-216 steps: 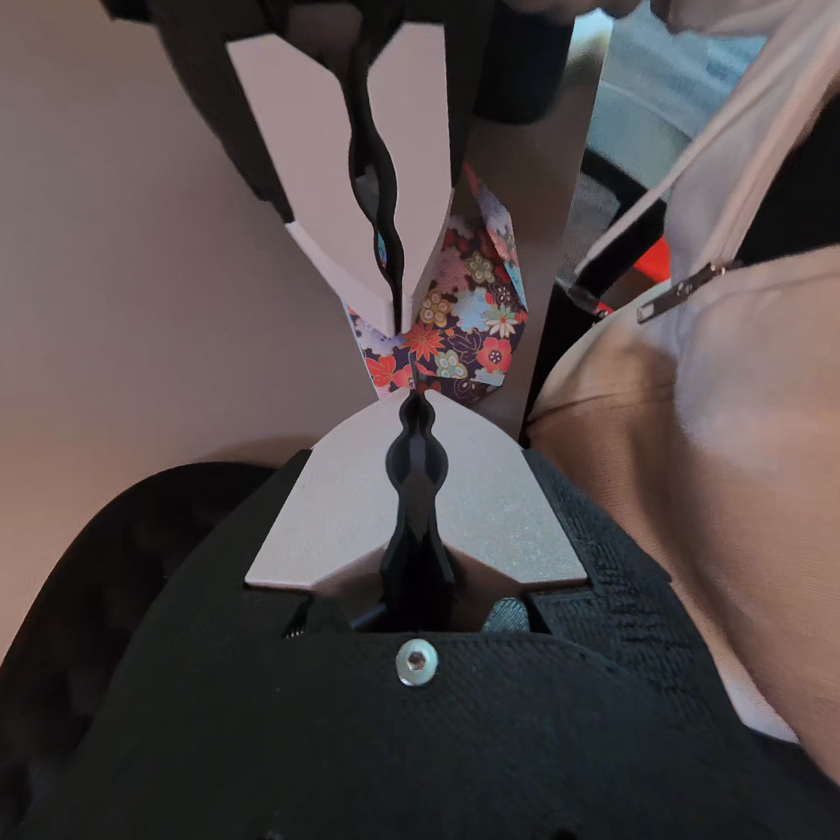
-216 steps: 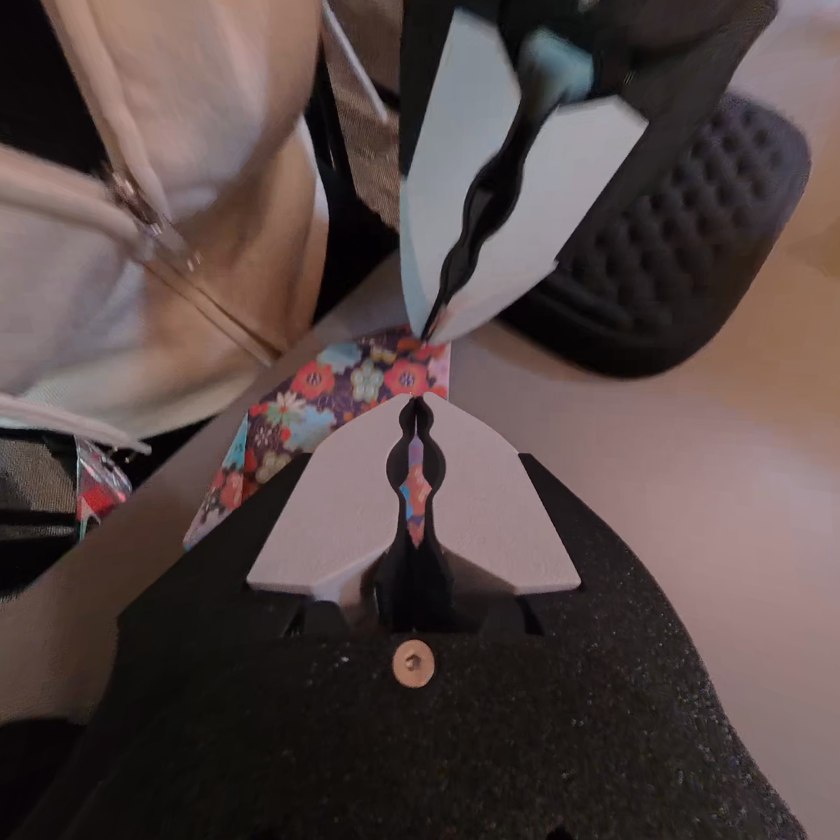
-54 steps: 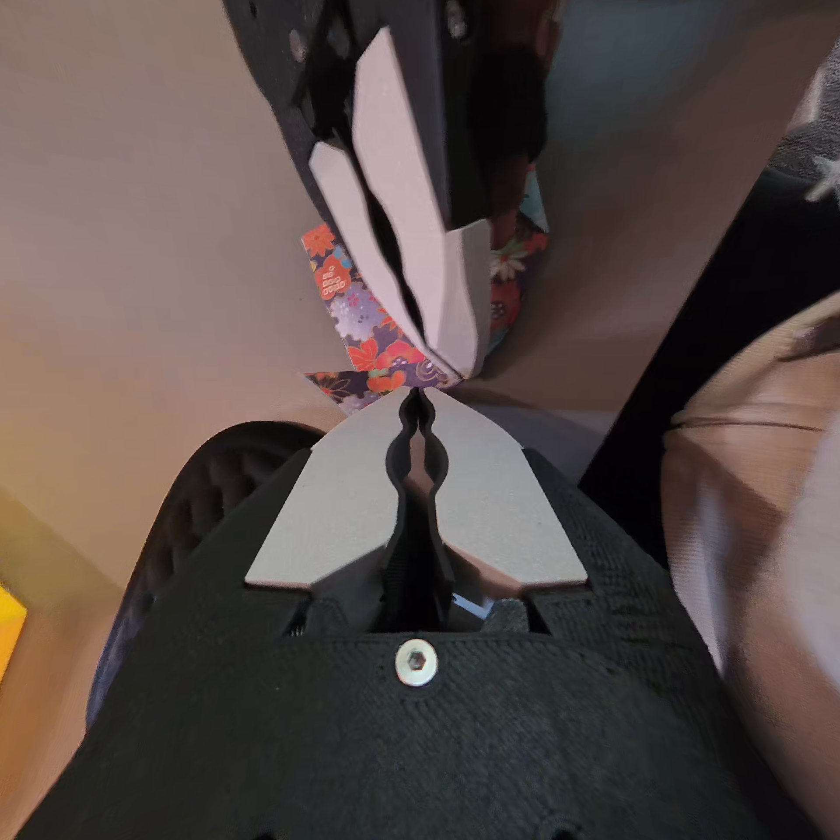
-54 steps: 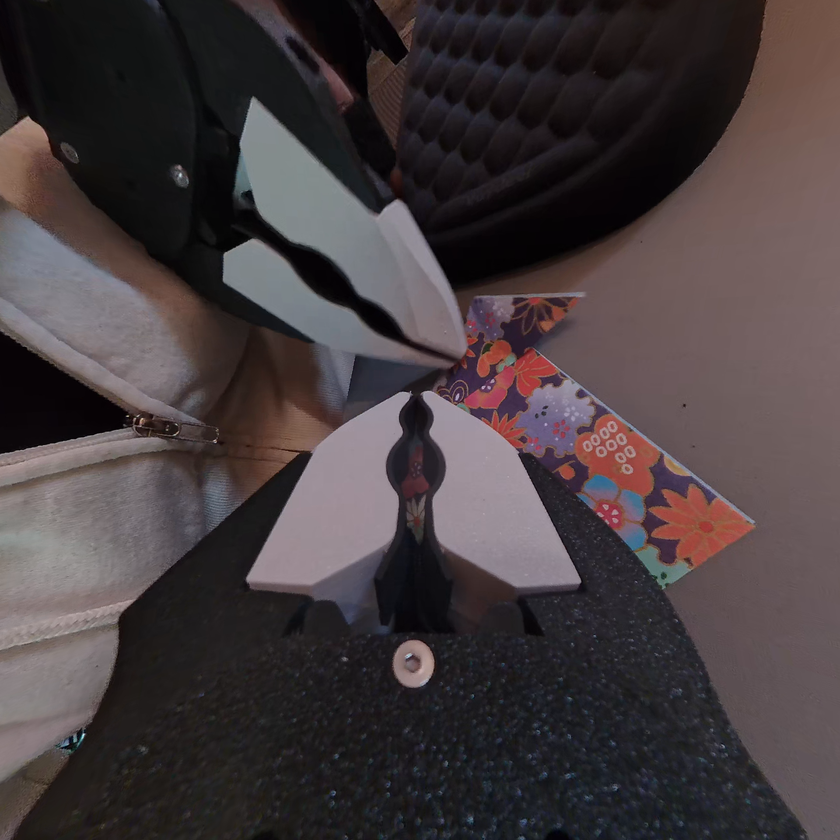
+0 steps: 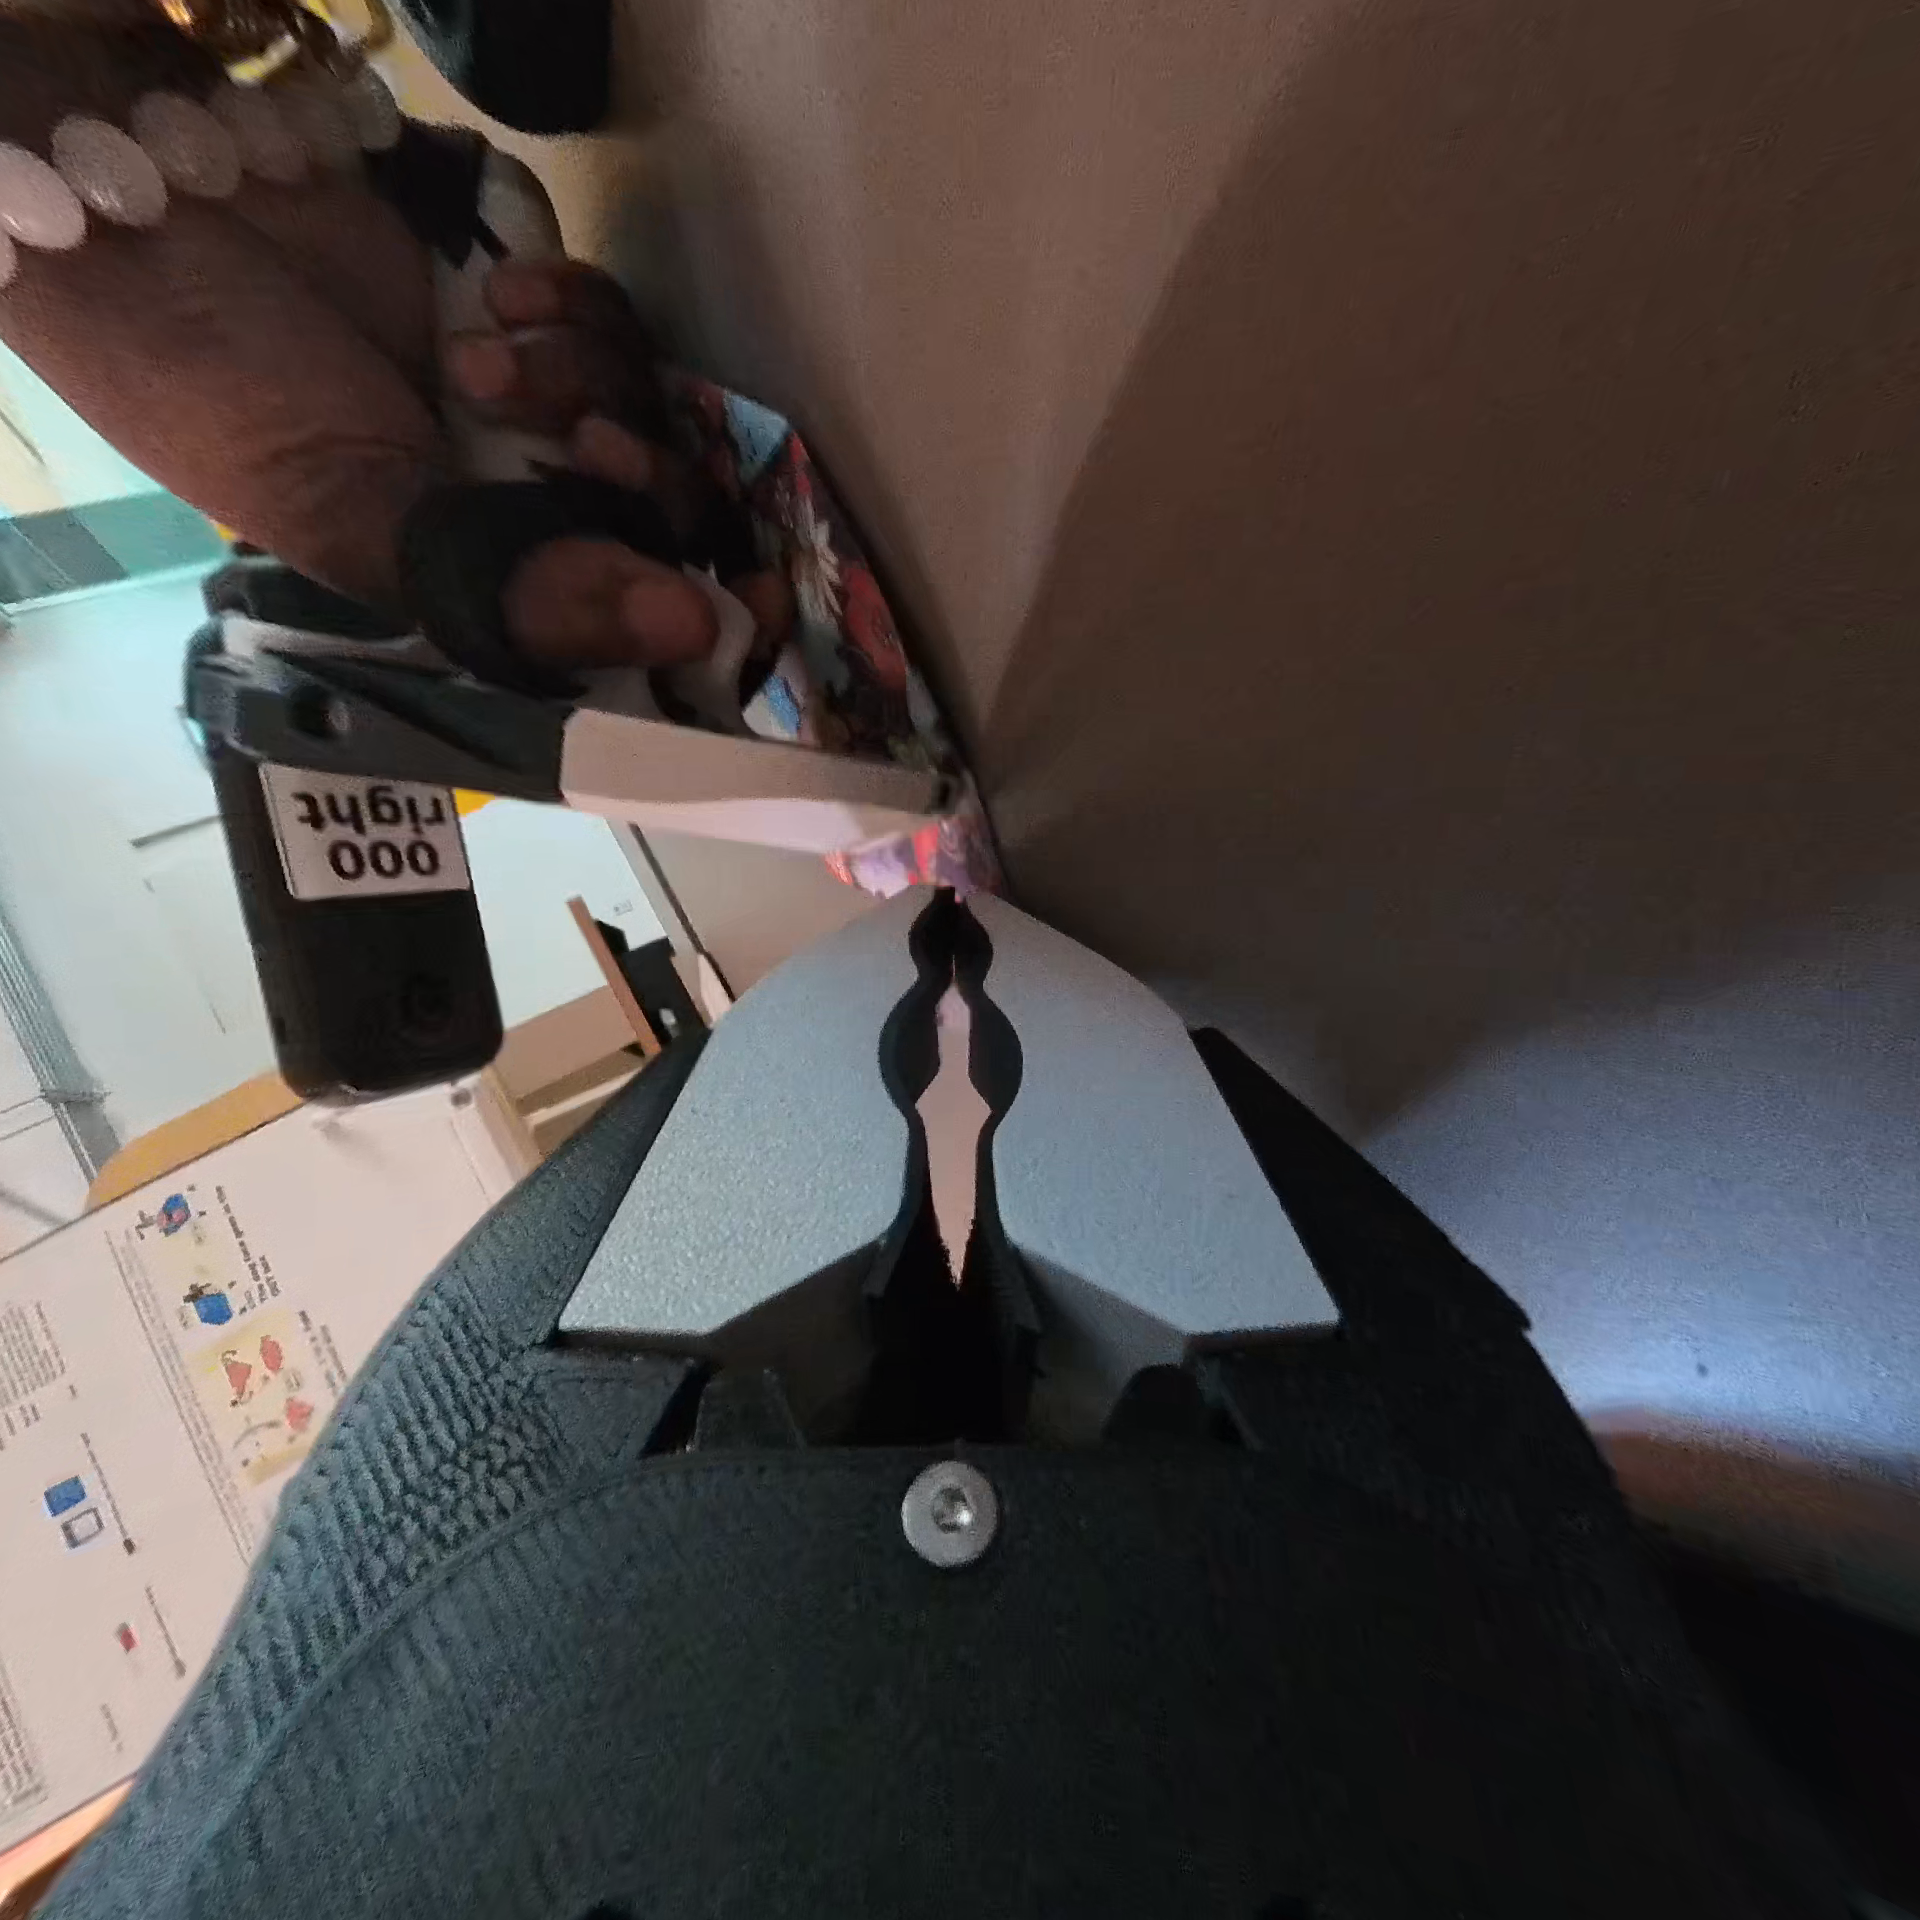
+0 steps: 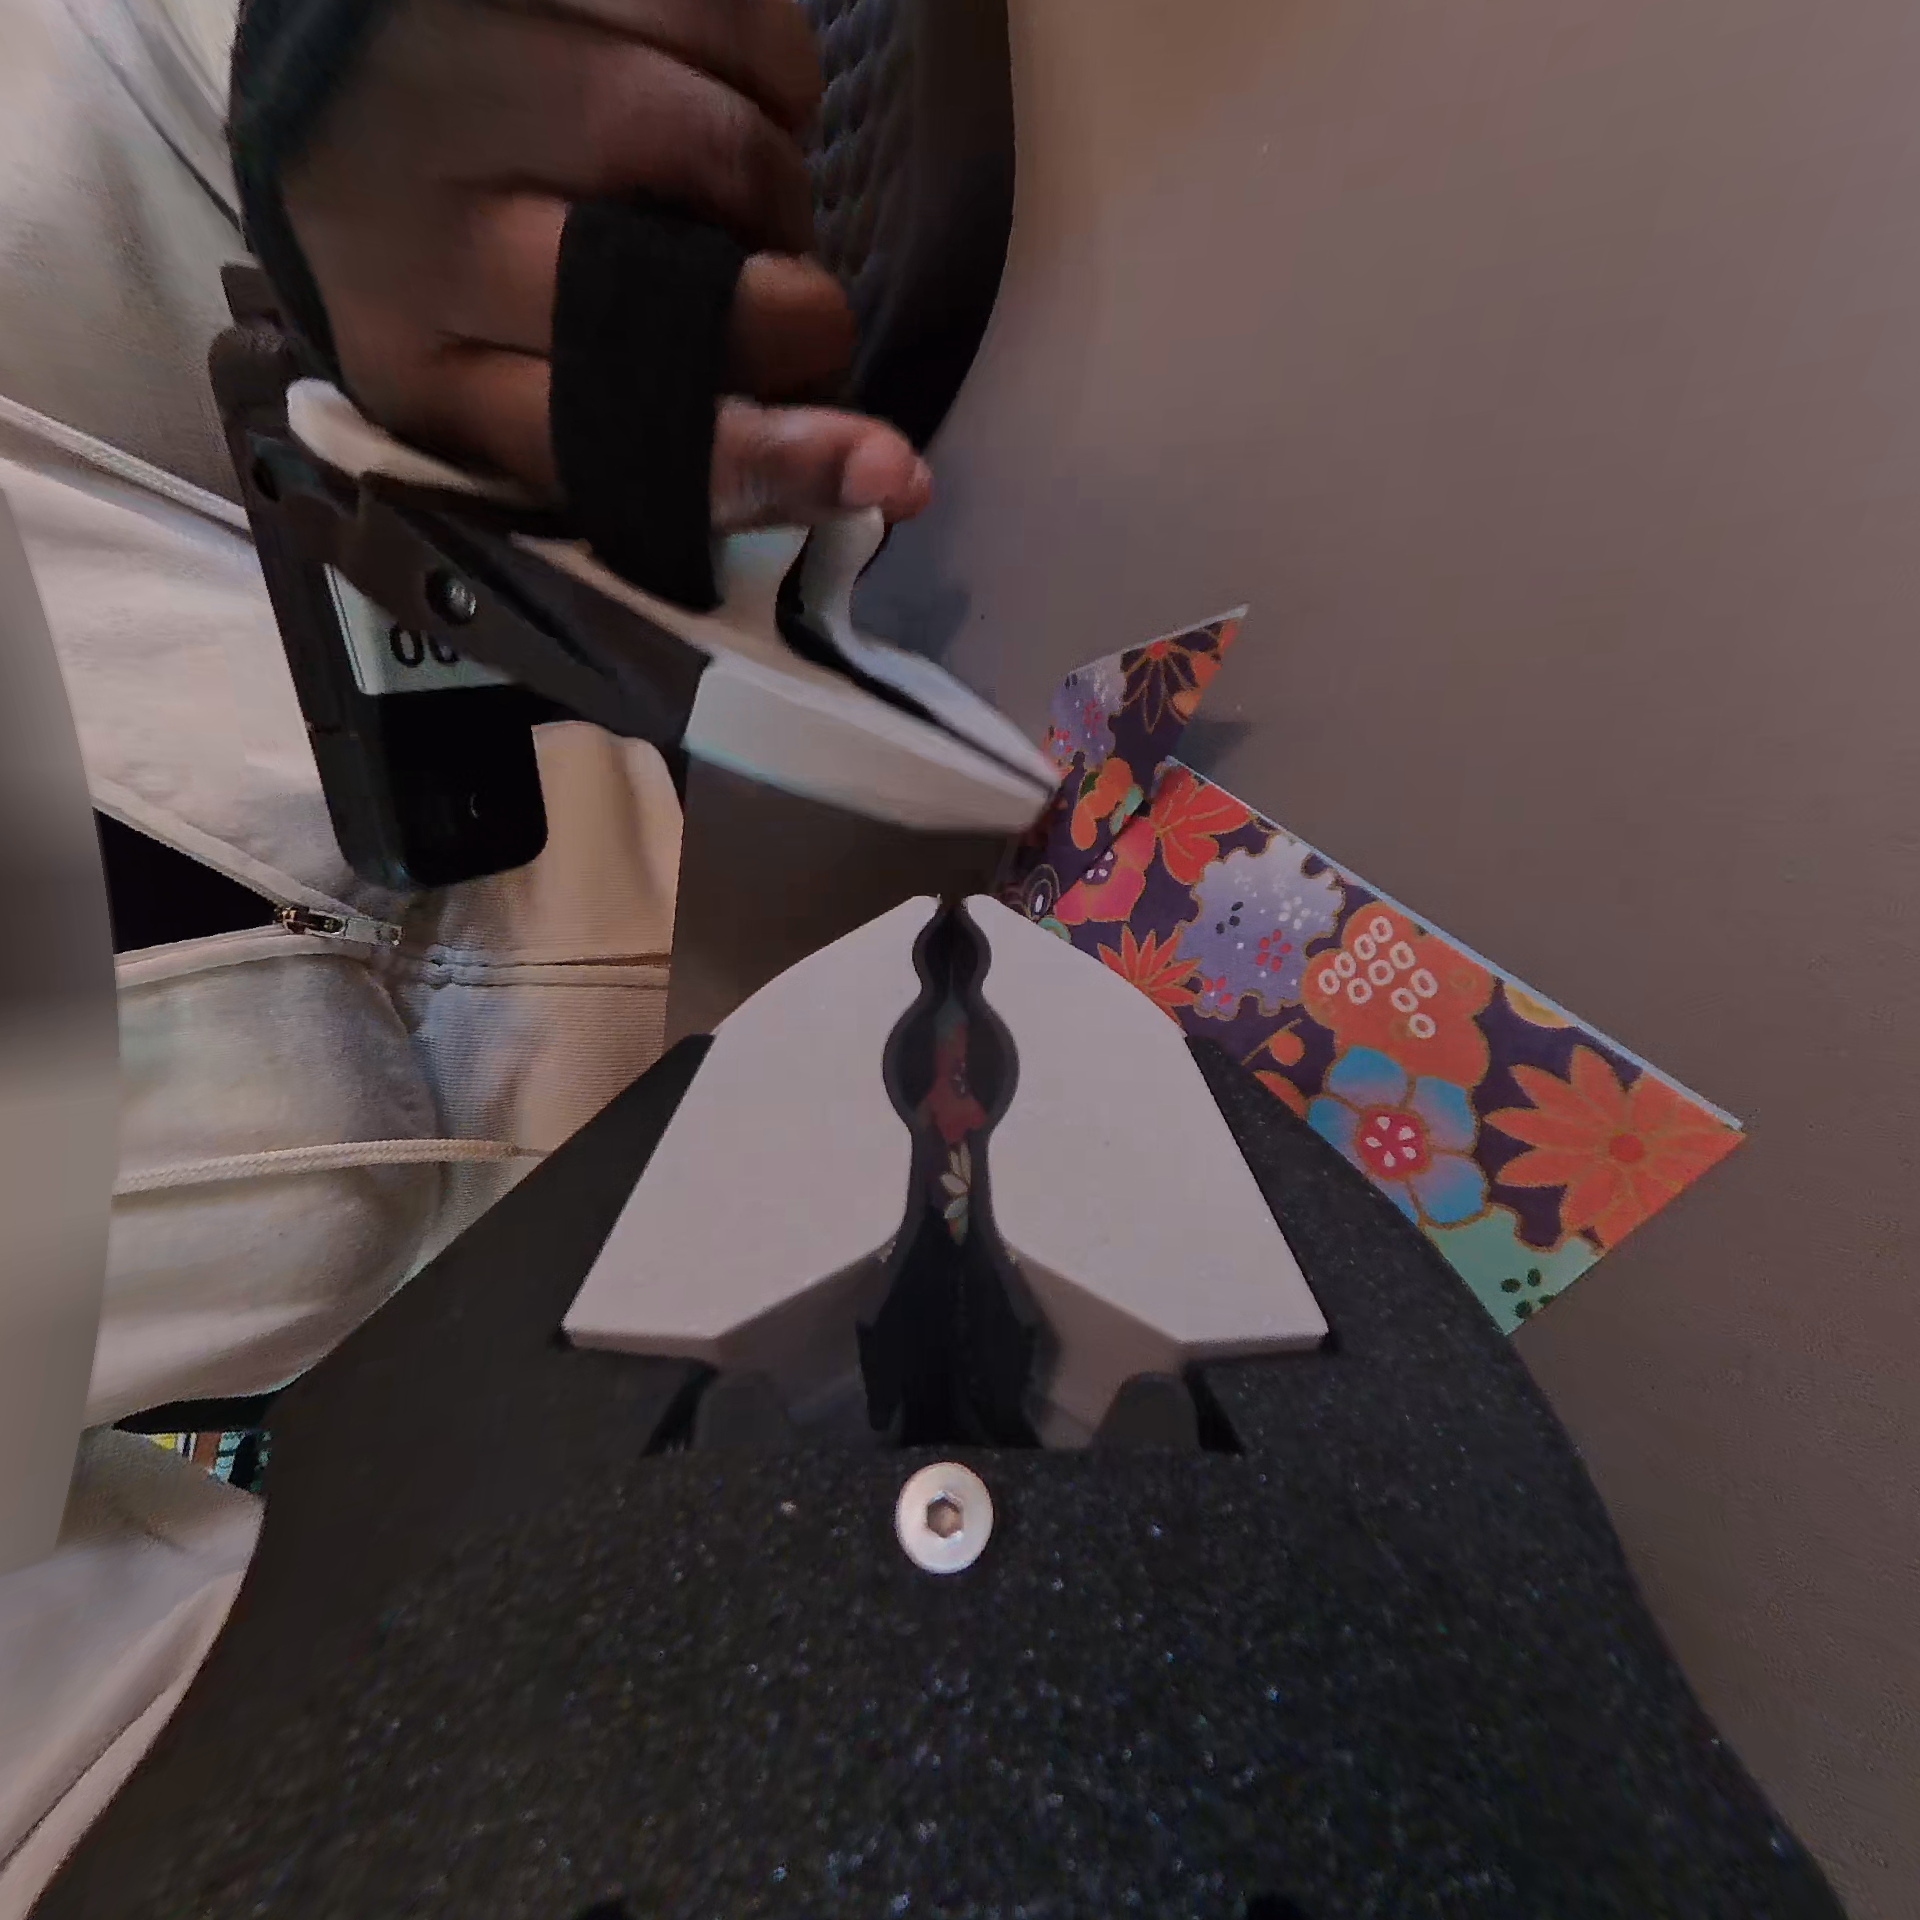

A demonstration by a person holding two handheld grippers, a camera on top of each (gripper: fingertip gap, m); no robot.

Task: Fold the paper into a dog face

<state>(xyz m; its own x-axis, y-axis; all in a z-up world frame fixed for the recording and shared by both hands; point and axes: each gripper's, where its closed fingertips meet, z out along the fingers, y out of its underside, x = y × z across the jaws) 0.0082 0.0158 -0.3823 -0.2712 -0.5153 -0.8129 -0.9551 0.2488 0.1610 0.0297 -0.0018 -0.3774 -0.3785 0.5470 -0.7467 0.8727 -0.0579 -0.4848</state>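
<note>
1. Left tool [image 5: 951,902]: jaws drawn narrow, tips all but meeting. In the right wrist view its tip [image 6: 1039,795] bears on the corner fold of the paper; whether paper is actually pinched between the jaws cannot be told.

2. Right tool [image 6: 951,906]: jaws likewise narrow. Floral print shows through the slot between them, so paper lies behind or between the jaws; a firm grip cannot be confirmed. In the left wrist view this tool's tip [image 5: 935,795] sits on the paper's near corner.

3. Paper [image 6: 1382,1018]: floral sheet, already folded, lying on the bench [image 6: 1558,364] with a small flap standing up at its upper corner.

4. Governing relation: in the right wrist view the paper's long axis runs from the two tool tips out toward 4 o'clock. The raised flap points to 1 o'clock from the same spot. Both tools meet at this one corner, touching or nearly so; neither is clearly nearer.

5. Judgement: work appears to be on a corner fold, possibly an ear. The far end at 4 o'clock is unrestrained, so the sheet could pivot if the corner is dragged.
</note>
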